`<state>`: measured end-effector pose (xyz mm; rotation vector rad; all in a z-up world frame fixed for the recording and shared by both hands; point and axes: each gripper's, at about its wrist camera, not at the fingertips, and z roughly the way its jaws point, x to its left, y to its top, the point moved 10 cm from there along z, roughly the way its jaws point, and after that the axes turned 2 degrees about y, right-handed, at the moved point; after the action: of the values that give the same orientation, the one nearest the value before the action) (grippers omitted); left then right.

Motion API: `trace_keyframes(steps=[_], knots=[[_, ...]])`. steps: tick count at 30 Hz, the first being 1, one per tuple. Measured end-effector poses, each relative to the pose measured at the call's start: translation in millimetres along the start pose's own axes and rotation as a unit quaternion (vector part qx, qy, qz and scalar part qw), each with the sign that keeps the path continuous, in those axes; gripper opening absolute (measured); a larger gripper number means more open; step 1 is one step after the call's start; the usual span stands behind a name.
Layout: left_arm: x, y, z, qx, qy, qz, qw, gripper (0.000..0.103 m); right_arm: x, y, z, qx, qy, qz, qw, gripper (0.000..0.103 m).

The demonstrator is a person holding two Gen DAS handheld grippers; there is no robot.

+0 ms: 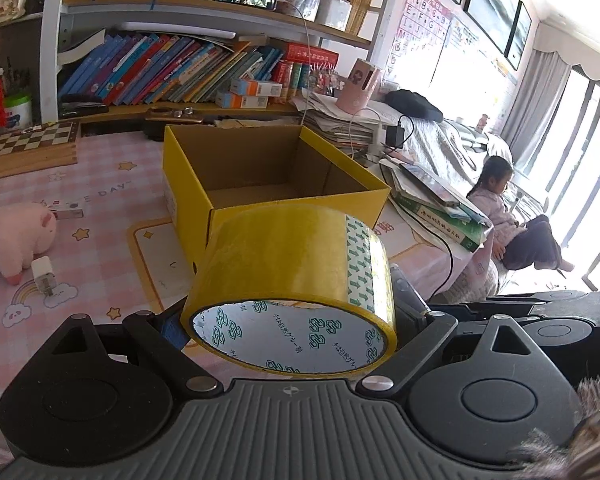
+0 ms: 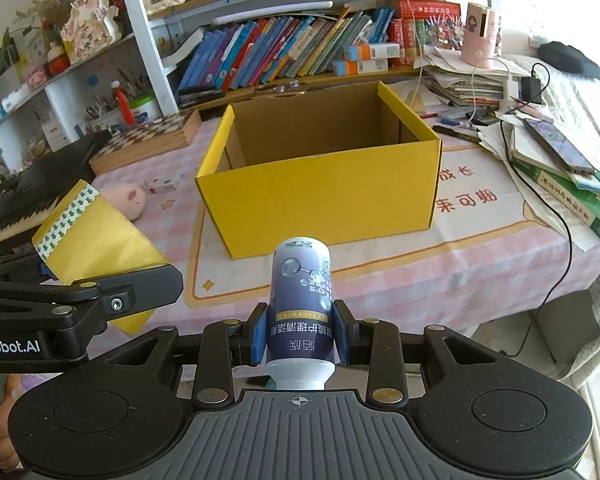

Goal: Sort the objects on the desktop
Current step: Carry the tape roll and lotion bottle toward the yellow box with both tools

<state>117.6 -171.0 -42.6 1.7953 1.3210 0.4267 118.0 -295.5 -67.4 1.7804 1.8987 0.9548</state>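
Tape roll (image 1: 290, 280), yellow, is clamped in the left hand-held gripper (image 1: 290, 316), raised just before the open yellow box (image 2: 324, 184) on the bench (image 2: 480, 256). Right hand-held gripper (image 2: 300, 336) is clamped on a blue bottle (image 2: 302, 296), cap towards the camera.

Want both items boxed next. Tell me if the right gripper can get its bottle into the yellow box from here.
Probably yes. The right gripper holds the purple bottle just short of the yellow box, whose top is open and looks empty. The left gripper's tape roll sits off to the side.
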Motion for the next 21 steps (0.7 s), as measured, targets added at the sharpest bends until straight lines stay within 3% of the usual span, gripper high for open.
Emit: trace_keyframes(steps=[11, 21], knots=[[-15.7, 17.8, 27.8, -0.012, 0.009, -0.009, 0.9999, 0.092, -24.9, 24.3, 14.5, 0.000, 0.008, -0.026, 1.000, 0.033], [-22.8, 48.4, 45.4, -0.030, 0.028, -0.010, 0.9991, 0.092, -38.8, 63.9, 26.7, -0.026, 0.036, -0.043, 0.998, 0.033]])
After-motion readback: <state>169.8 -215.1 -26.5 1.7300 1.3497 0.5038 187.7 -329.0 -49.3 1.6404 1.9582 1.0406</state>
